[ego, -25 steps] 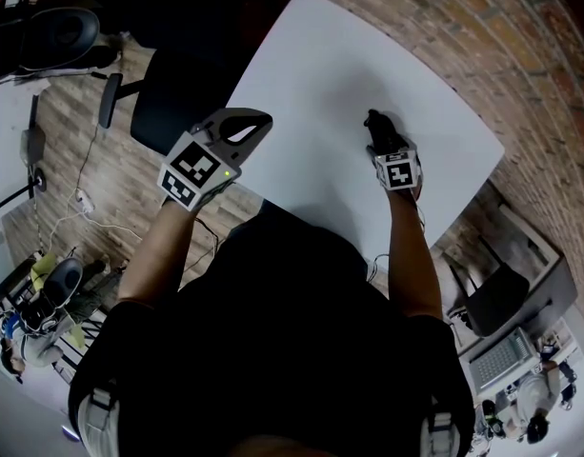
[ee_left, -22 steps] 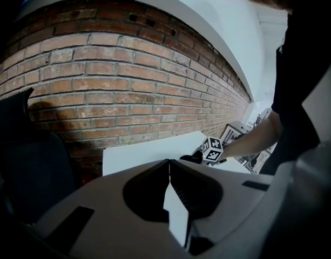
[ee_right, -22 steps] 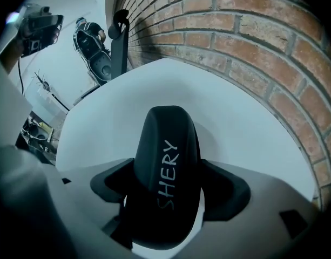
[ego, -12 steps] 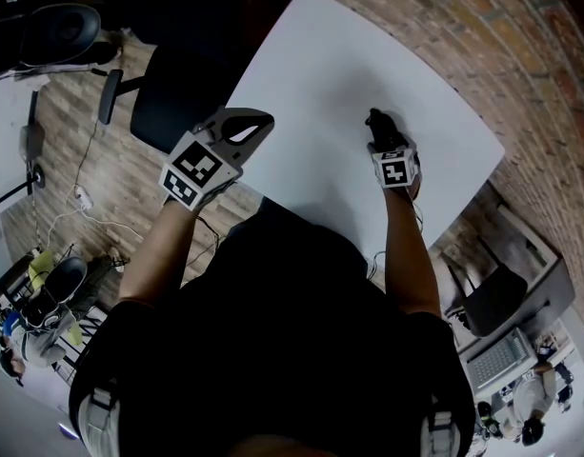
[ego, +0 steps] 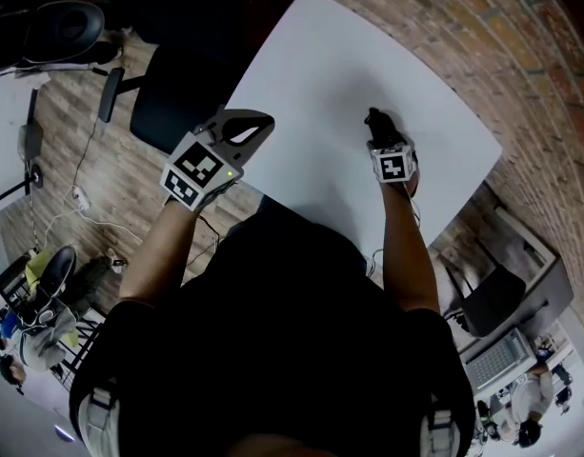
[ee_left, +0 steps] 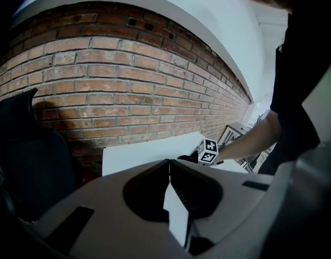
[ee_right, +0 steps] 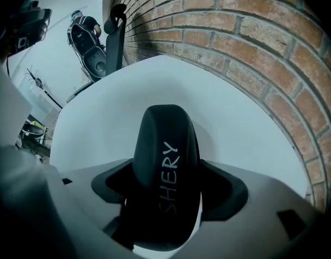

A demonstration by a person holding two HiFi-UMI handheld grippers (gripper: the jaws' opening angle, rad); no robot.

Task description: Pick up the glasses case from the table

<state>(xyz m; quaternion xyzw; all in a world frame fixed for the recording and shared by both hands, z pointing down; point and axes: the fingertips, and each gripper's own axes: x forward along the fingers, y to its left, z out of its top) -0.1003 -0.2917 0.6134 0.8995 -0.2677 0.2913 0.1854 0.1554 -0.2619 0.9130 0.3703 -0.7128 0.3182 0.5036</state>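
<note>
White rectangular tabletop (ego: 311, 65) against a red brick wall (ee_right: 251, 47): your right gripper (ee_right: 166, 198) has its 2 jaws clamped on the black oval hard-shell glasses case (ee_right: 164, 144), whose long axis runs straight ahead between them. Your left gripper (ee_left: 169, 166), jaws together and empty, sits well apart, off the table's left edge.

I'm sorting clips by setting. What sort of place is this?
Most likely an office or lab workroom. A white table stands against a bare brick wall, a black swivel chair sits beside it on a wood-look floor, and a second chair stands further off.
</note>
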